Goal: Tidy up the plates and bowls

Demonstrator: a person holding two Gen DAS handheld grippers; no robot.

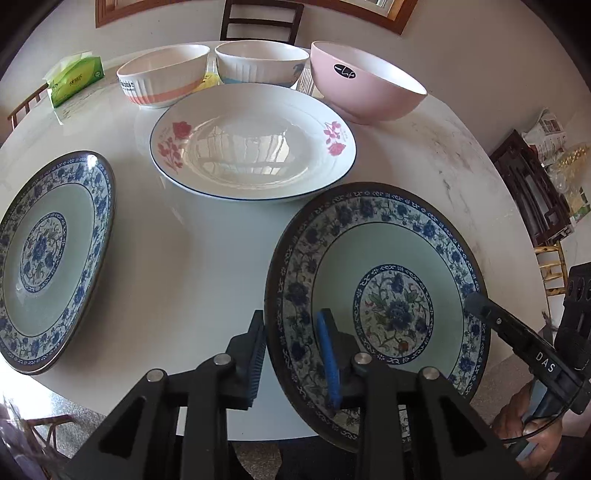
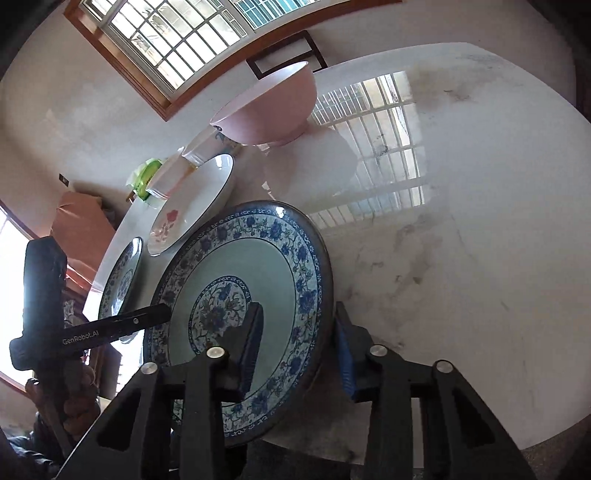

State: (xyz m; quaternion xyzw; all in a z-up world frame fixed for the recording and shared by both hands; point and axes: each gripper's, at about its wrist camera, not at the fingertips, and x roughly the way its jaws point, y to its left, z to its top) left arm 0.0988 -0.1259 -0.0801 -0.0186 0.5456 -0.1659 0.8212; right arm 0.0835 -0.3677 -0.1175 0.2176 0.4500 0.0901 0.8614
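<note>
A blue-and-white floral plate (image 1: 384,295) is held tilted over the table's near edge. My left gripper (image 1: 293,360) straddles its left rim, one finger under and one on top, jaws still wide. My right gripper (image 2: 297,354) straddles its right rim (image 2: 258,280) the same way. A matching plate (image 1: 48,258) lies at the left. A white plate with pink flowers (image 1: 255,140) lies in the middle. Behind it stand two white ribbed bowls (image 1: 162,74) (image 1: 262,61) and a pink bowl (image 1: 365,81), which also shows in the right wrist view (image 2: 269,107).
The round white marble table (image 1: 184,266) carries a green tissue pack (image 1: 74,77) at the far left. A dark chair (image 1: 260,20) stands behind the table. Dark wooden furniture (image 1: 532,192) stands to the right.
</note>
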